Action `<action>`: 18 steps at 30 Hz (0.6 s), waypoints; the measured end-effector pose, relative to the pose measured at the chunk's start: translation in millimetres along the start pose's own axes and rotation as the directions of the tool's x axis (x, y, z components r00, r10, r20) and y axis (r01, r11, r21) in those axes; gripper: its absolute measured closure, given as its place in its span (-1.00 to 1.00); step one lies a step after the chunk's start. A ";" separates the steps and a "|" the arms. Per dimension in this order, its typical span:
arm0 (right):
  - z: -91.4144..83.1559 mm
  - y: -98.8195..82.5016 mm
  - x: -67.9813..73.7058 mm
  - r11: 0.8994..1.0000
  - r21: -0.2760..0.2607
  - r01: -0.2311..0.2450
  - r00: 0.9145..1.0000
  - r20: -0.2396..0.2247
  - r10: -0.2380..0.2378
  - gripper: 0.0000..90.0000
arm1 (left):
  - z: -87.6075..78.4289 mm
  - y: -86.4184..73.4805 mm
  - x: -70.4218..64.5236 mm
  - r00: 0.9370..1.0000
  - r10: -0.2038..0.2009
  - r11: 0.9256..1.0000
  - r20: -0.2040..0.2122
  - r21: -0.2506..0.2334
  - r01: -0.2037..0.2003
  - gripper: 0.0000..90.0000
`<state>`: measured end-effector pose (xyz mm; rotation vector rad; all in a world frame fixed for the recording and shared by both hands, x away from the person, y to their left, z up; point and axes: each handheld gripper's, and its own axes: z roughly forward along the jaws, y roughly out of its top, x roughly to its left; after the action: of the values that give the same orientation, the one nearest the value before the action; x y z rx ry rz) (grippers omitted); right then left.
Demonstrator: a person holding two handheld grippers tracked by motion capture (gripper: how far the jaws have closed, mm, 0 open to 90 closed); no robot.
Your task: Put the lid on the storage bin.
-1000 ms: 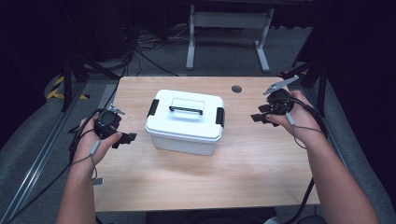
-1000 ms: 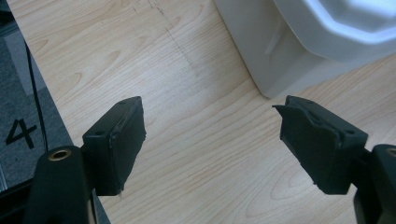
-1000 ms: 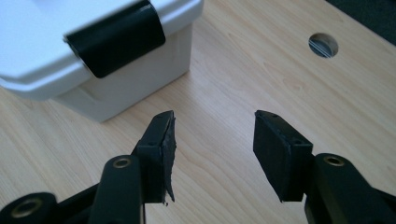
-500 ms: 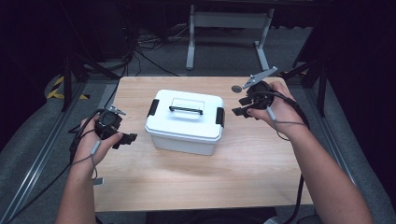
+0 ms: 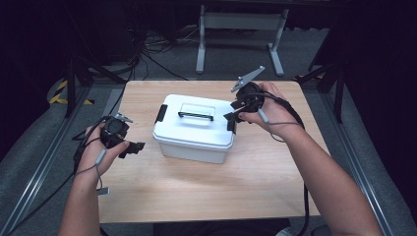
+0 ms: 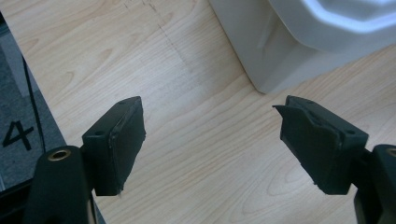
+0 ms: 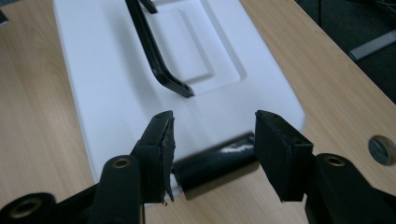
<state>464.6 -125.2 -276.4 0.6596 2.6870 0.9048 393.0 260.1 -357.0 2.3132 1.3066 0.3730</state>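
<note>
A white lidded box (image 5: 194, 130) with a black carry handle (image 5: 195, 116) stands in the middle of the wooden table (image 5: 206, 187). My right gripper (image 5: 232, 111) is at the box's right end. In the right gripper view its jaws (image 7: 214, 140) straddle the black side latch (image 7: 212, 165), with lid (image 7: 102, 84) and handle (image 7: 154, 51) beyond. The jaws have just been opening and I see no firm press on the blurred latch. My left gripper (image 5: 133, 148) hovers left of the box, open and empty (image 6: 212, 135), a box corner (image 6: 289, 42) ahead of it.
A round cable hole (image 7: 382, 148) sits in the tabletop right of the box. Behind the table stands a grey metal frame (image 5: 241, 29) among floor cables. Yellow-black tape (image 5: 61, 93) marks the floor at the left. Bare wood lies in front of the box.
The right hand has carried its gripper leftward from the table's right side to the box's right end, over the latch. The left gripper has stayed in place.
</note>
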 end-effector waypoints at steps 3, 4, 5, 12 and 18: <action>8.1 8.2 4.2 0.999 -0.005 0.037 0.999 -0.035 -0.037 -0.01 | -0.8 -4.1 -0.5 1.000 -0.010 1.000 -0.006 -0.005 0.010 -0.49; 8.1 8.2 4.2 0.999 -0.005 0.037 0.999 -0.035 -0.037 -0.01 | -0.8 -4.1 -0.5 1.000 -0.010 1.000 -0.006 -0.005 0.010 -0.49; 12.3 11.6 6.4 0.999 -0.004 0.051 0.998 -0.041 -0.051 -0.01 | -1.1 -4.8 -0.6 1.000 -0.013 1.000 -0.004 -0.008 0.013 -0.49; 37.8 30.5 20.1 0.995 0.014 0.095 0.993 -0.068 -0.094 -0.01 | -0.6 -3.2 1.1 1.000 -0.002 1.000 -0.002 -0.008 0.002 -0.49; 54.5 42.0 24.2 0.993 0.031 0.113 0.991 -0.075 -0.110 0.04 | 2.3 0.5 0.1 1.000 0.006 1.000 0.003 -0.009 -0.006 -0.51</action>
<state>476.9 -55.7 -294.8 0.4862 2.7785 0.8702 394.5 259.4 -358.7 2.3096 1.2942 0.3758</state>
